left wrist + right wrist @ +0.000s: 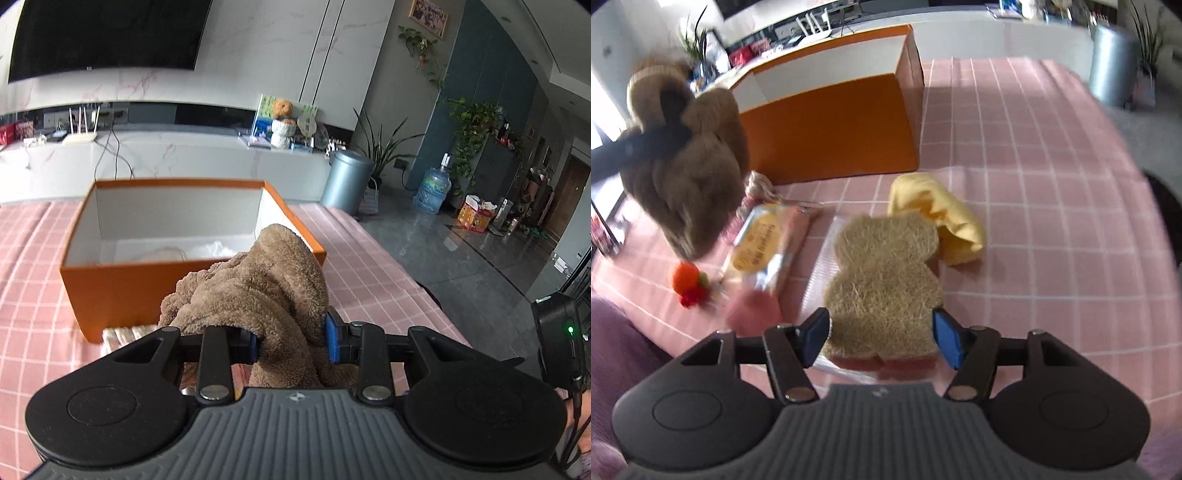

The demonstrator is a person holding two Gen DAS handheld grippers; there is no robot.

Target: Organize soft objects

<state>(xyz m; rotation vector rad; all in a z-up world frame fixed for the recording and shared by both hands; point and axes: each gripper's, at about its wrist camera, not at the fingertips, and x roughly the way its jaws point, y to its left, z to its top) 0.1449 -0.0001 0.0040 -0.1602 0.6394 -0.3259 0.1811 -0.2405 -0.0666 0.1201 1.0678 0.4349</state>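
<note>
My left gripper [291, 341] is shut on a brown fleece cloth [258, 291] and holds it in the air just in front of the open orange box [122, 295]. The box holds something white [207, 249]. In the right wrist view the same brown cloth [690, 184] hangs from the left gripper at upper left, beside the orange box [831, 136]. My right gripper [881, 341] is open, its blue pads [947, 343] on either side of a tan loofah sponge [882, 273] lying on the pink checked cloth. A yellow cloth [942, 218] lies behind the sponge.
On the pink tablecloth [1034, 184] lie a wrapped packet [764, 240], a pink round item [753, 310], an orange and red knitted toy [689, 282] and a clear plastic sheet [822, 273]. Beyond the table stand a grey bin [345, 182] and a white TV counter [184, 155].
</note>
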